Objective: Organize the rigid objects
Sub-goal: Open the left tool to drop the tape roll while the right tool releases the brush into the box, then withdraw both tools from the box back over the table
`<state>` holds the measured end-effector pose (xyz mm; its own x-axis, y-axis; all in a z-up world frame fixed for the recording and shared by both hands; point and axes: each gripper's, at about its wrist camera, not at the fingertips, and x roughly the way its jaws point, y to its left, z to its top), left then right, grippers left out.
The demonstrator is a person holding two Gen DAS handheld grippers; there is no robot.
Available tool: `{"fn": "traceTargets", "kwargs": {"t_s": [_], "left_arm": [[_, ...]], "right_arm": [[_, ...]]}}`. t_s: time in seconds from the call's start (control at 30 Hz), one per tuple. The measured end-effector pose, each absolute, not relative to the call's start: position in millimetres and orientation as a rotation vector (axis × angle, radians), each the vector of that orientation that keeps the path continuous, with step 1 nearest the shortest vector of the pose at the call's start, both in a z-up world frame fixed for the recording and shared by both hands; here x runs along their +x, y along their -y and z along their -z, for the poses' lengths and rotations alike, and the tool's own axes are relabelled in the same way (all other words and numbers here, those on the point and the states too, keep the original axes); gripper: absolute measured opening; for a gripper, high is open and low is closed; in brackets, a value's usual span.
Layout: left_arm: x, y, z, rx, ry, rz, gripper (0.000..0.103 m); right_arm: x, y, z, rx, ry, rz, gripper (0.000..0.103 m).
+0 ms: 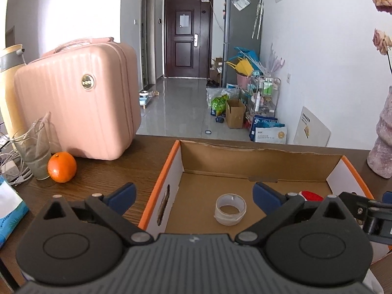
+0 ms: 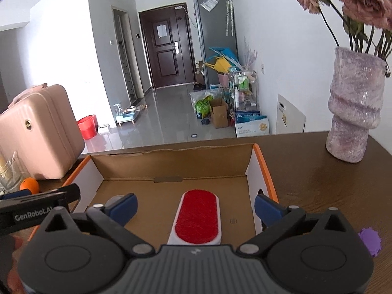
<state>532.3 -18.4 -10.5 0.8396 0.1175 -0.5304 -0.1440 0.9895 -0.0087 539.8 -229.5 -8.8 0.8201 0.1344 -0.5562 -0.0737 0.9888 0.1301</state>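
Note:
An open cardboard box (image 1: 257,159) with orange edges sits on the dark wooden table; it also shows in the right wrist view (image 2: 171,164). A clear tape roll (image 1: 230,209) lies on its floor. A white brush with a red pad (image 2: 197,218) lies in the box too; its tip shows in the left wrist view (image 1: 311,195). My left gripper (image 1: 194,197) is open and empty above the box's near left part. My right gripper (image 2: 196,207) is open and empty, hovering over the brush. A purple object (image 2: 371,241) lies on the table right of the box.
A pink suitcase (image 1: 78,103), an orange (image 1: 61,163) and a glass (image 1: 34,152) with cables stand left of the box. A blue packet (image 1: 9,210) lies at the near left. A purple vase (image 2: 352,107) with dried roses stands at the right.

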Motion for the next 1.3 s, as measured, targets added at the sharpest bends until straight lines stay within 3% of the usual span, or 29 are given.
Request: {"fn": "traceTargets", "kwargs": {"t_s": [1.3], "left_arm": [[333, 0, -10, -0.040, -0.409, -0.067, 0.103]], "right_arm": [[346, 221, -7, 0.047, -0.416, -0.160, 0.102]]}}
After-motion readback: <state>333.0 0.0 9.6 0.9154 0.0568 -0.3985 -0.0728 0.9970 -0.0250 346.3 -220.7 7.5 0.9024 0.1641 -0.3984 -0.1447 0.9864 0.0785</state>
